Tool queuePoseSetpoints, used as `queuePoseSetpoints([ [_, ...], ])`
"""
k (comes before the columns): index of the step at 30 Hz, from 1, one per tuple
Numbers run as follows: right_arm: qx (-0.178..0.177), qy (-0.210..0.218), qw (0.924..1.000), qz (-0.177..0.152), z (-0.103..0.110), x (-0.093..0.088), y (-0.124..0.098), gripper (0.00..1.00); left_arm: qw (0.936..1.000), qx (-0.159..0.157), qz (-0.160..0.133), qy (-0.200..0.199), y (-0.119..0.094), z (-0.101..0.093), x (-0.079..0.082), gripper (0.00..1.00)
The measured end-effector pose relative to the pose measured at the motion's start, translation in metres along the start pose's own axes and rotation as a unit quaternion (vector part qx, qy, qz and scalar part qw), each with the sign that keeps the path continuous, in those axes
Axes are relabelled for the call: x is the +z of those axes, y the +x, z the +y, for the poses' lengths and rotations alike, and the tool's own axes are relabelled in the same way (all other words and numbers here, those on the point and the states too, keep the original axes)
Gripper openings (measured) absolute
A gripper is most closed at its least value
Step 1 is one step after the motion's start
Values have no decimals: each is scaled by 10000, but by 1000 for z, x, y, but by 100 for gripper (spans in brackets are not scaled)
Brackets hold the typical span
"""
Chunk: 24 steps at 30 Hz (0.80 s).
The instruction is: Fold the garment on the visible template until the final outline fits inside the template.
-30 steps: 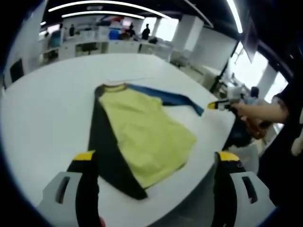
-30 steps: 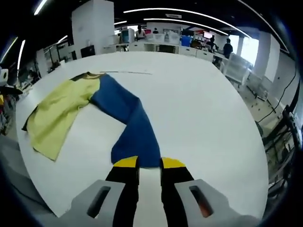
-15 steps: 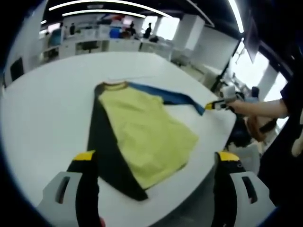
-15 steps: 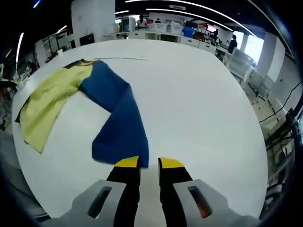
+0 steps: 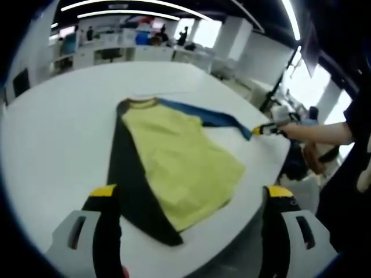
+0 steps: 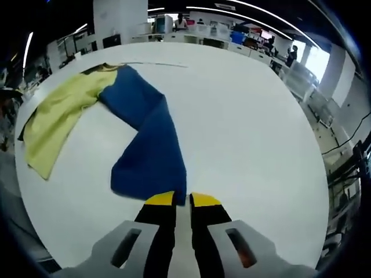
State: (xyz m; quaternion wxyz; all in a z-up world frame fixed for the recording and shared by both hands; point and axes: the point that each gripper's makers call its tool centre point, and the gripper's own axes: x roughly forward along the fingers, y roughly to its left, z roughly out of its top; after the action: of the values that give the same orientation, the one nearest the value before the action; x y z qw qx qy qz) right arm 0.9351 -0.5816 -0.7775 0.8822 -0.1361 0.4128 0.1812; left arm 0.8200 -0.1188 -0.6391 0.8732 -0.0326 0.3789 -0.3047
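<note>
Shirt (image 5: pixel 174 162) lies flat on the white worktop (image 5: pixel 52 133), its yellow body facing up with a dark sleeve along one side. Its blue sleeve (image 6: pixel 148 145) stretches away from the body toward my right gripper (image 6: pixel 182 200), whose fingers (image 6: pixel 161 200) are pinched on the sleeve's end at the cuff. In the left gripper view that same gripper (image 5: pixel 262 130) sits at the far tip of the blue sleeve, near the worktop's edge. My left gripper (image 5: pixel 191 191) hovers above the shirt's near hem, fingers (image 5: pixel 103 191) spread wide, gripping nothing.
</note>
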Motion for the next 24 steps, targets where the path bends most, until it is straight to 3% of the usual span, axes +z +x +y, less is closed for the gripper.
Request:
queuePoseSetpoints([
  [10, 71, 126, 9999, 4, 2, -1, 0, 3, 10000, -14, -16, 18, 1, -1, 3, 98],
  [17, 144, -282, 9992, 244, 1, 0, 0, 2, 10000, -19, 25, 39, 3, 0, 3, 98],
  [24, 6, -611, 9976, 338, -24, 8, -5, 2, 10000, -14, 23, 36, 4, 2, 5, 98],
])
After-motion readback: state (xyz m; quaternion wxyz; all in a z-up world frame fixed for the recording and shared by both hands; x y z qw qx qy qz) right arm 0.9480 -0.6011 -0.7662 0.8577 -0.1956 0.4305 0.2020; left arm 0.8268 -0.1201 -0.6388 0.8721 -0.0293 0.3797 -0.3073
